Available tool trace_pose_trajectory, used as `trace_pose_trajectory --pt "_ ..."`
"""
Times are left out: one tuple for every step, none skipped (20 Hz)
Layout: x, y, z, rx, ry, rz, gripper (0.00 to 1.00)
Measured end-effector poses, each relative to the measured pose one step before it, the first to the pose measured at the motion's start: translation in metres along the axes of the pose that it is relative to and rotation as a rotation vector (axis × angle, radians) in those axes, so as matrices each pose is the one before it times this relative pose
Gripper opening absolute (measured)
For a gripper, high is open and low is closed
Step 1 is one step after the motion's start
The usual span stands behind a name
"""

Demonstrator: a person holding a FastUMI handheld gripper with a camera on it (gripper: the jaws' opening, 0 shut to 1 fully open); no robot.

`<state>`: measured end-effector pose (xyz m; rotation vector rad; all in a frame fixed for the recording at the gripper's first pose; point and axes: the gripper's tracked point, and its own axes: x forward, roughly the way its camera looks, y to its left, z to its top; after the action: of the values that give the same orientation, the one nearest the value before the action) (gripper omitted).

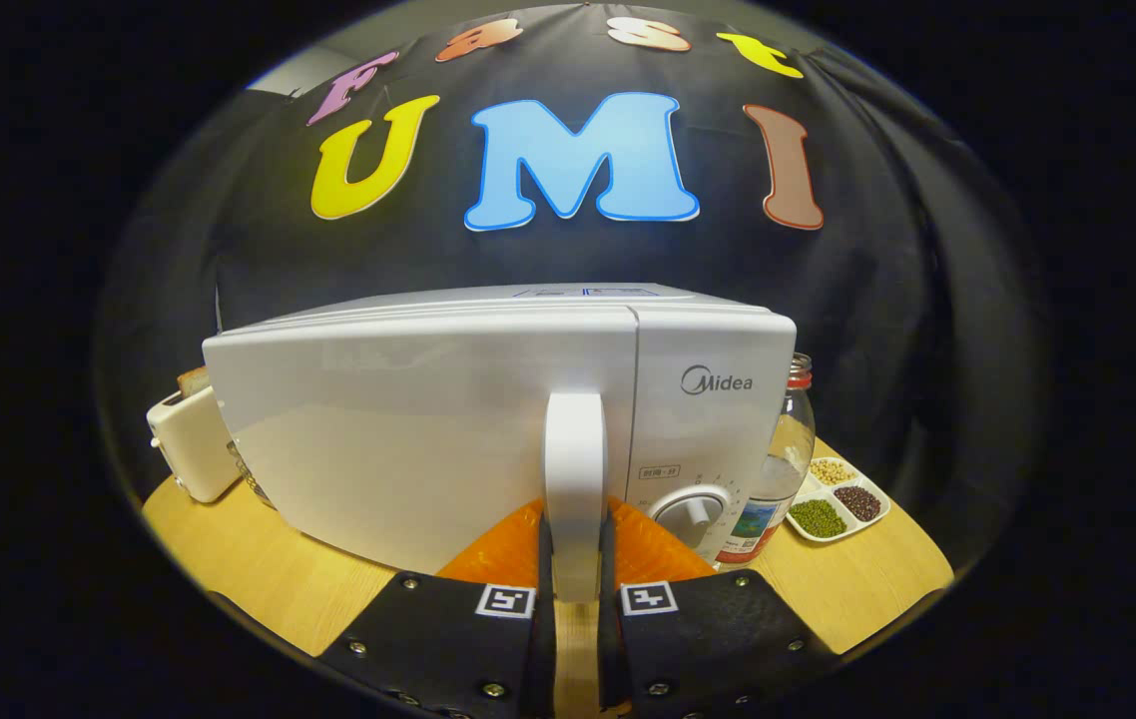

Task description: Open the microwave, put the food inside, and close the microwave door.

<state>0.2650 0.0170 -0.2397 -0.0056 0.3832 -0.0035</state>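
We have the tool (pixel 576 559) clamped on the white upright door handle (pixel 575 479) of the boxy white microwave (pixel 428 439) — door shut, so we can pull it open — with a toaster (pixel 191 444) beside the microwave on the wooden tabletop (pixel 249 569).

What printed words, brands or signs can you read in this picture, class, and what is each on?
"Midea": on the microwave front, above the dial.
Small label above the dial: too small to read.
Bottle label: blurred, unreadable.
The gripper is shut on the door handle.
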Motion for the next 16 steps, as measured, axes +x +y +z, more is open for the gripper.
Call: trace_pose_trajectory --pt "-0.00159 -0.00174 0.00090 -0.00291 -0.00425 0.00473 0.17" --pt "-0.00304 0.00019 0.00064 -0.00229 0.00312 0.01449 0.09" --pt "0.00139 0.00093 -0.00179 -0.00812 -0.00062 0.00640 0.09" --pt "-0.00327 0.00146 -0.00104 -0.01545 0.00812 0.00342 0.09" --pt "-0.00990 0.00235 -0.00479 -0.02734 -0.00747 0.00069 0.09" --pt "-0.01198 0.00427 -0.00487 -0.03106 -0.02198 0.00650 0.09" --pt "-0.01483 0.00438 -0.00064 -0.00578 -0.01508 0.00904 0.09" --pt "-0.01306 0.00497 -0.00180 0.00440 -0.00303 0.01062 0.09" --pt "-0.00795 0.00436 -0.00358 0.00984 0.00521 0.00729 0.09" --pt "-0.00884 0.00467 -0.00245 0.00943 0.00912 0.00448 0.09" --pt "-0.00934 0.00535 -0.00277 0.00955 0.01008 0.00562 0.09" --pt "-0.00825 0.00540 -0.00179 0.00724 0.01059 0.00659 0.09" --pt "-0.00805 0.00606 -0.00218 0.00342 0.00496 0.00696 0.09" --pt "-0.00743 0.00577 -0.00178 0.00020 0.00593 0.00628 0.09" --pt "-0.00706 0.00577 -0.00223 -0.00138 0.00357 0.00547 0.09" --pt "-0.00620 0.00628 -0.00189 -0.00160 0.00469 0.00503 0.09"
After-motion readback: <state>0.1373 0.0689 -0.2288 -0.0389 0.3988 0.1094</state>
